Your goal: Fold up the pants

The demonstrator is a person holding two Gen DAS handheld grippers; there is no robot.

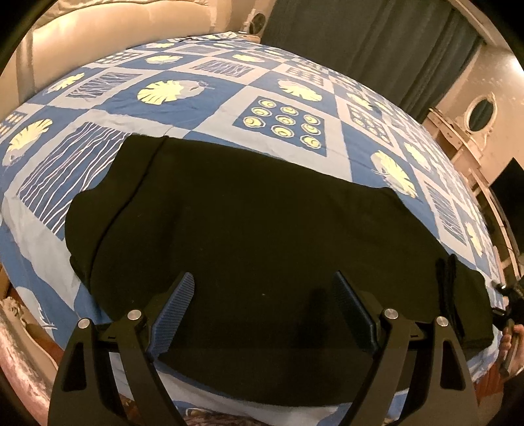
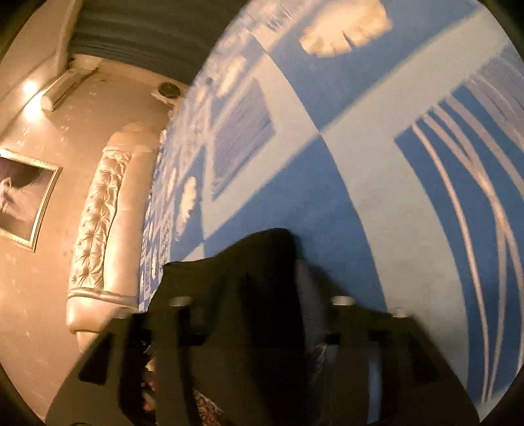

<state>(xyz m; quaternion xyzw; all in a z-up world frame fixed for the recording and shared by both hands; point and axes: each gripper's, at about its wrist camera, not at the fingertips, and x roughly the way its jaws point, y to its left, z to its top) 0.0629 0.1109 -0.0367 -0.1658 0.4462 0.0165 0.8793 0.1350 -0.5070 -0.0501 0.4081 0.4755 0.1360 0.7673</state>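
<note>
Black pants (image 1: 249,236) lie spread flat on a blue patterned bedsheet (image 1: 288,108). My left gripper (image 1: 263,288) is open, its blue-padded fingers (image 1: 178,304) hovering just above the near part of the pants, empty. In the left wrist view my right gripper (image 1: 506,304) shows at the far right edge, by the pants' right end. In the blurred right wrist view, my right gripper (image 2: 262,304) is shut on a bunched fold of the black pants (image 2: 258,262), held over the bedsheet (image 2: 360,164). Its fingertips are hidden by the cloth.
A padded cream headboard (image 1: 114,29) runs along the bed's far left; it also shows in the right wrist view (image 2: 98,229). Dark curtains (image 1: 360,42), a wooden dresser with oval mirror (image 1: 481,114) at right. A framed picture (image 2: 23,200) hangs on the wall.
</note>
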